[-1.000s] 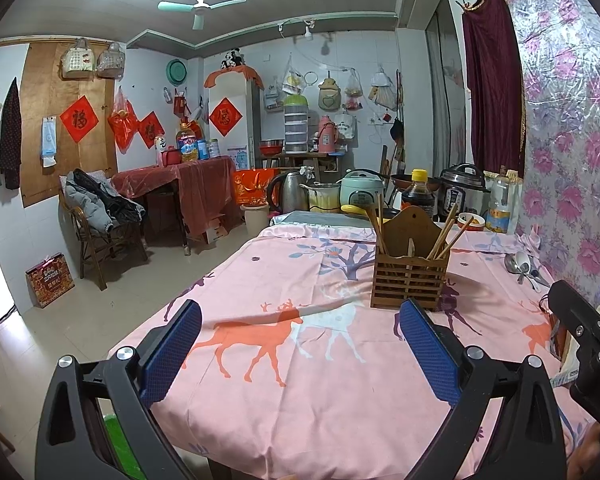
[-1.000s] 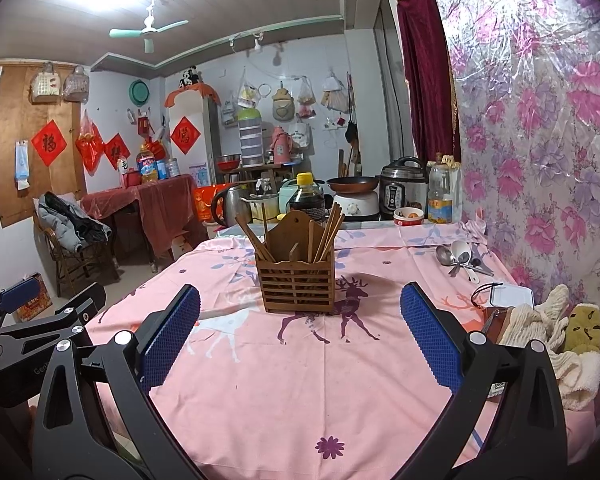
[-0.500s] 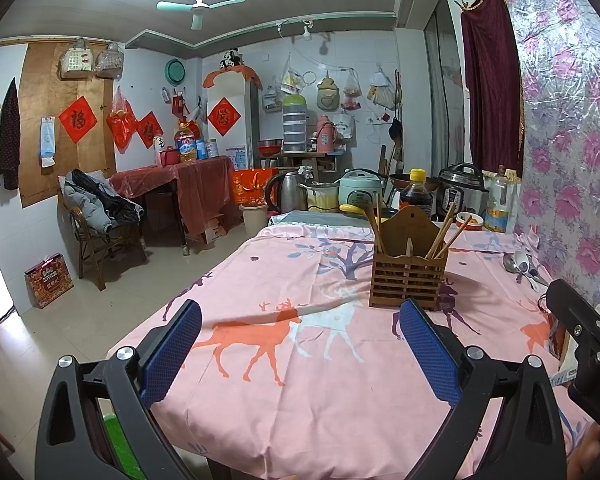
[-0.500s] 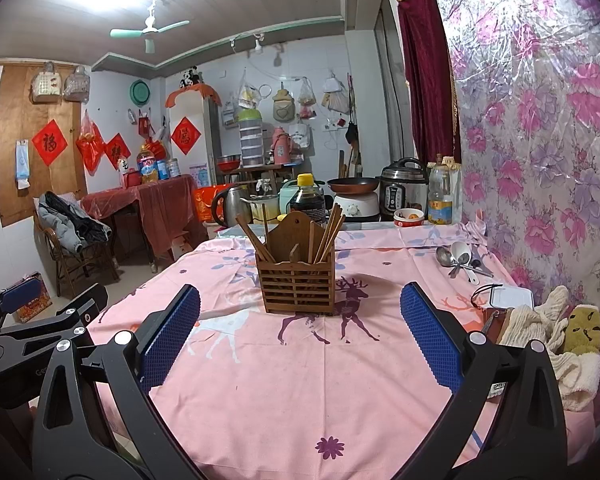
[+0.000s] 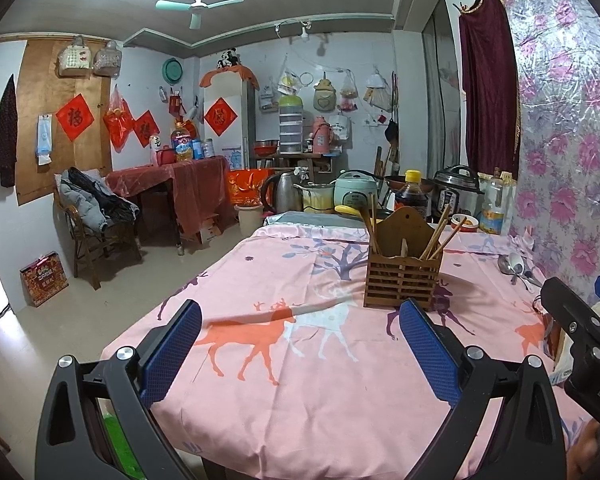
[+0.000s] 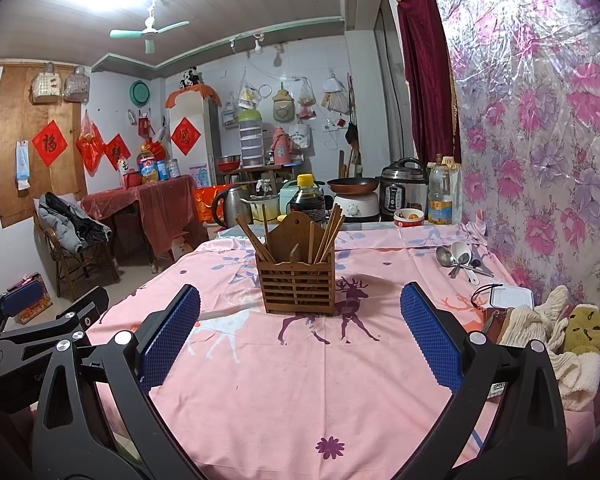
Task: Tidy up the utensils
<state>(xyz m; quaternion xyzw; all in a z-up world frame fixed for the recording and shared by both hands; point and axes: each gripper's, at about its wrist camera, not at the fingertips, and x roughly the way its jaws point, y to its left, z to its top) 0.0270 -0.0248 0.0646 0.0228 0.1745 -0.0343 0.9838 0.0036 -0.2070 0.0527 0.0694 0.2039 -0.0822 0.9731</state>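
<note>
From the left wrist view, the left tool (image 5: 300, 344) hangs over the near edge of the bench (image 5: 320, 400) with its blue pads spread wide and nothing between them. The wooden utensil holder (image 5: 402, 270) stands ahead and to the right of it, upright, with several chopsticks (image 5: 440, 232) leaning inside. Further right, near the floral wall, a few loose spoons (image 5: 514, 266) lie on the pink deer-print cloth; the right tool shows at that edge. From the right wrist view, the right tool (image 6: 300, 340) is likewise spread wide and empty, with the utensil holder (image 6: 298, 276) almost straight ahead, well apart from the pads. The spoons (image 6: 458, 258) lie ahead to the right, clear of the holder, with a lidded box and knitted gloves nearer the tool on that side. The chopsticks appear sorted already; the spoons look like what is left, and no grasp has begun. Beyond the bench are cookers, bottles, a kettle, a red-draped table, a chair with coats and a ceiling fan.
</note>
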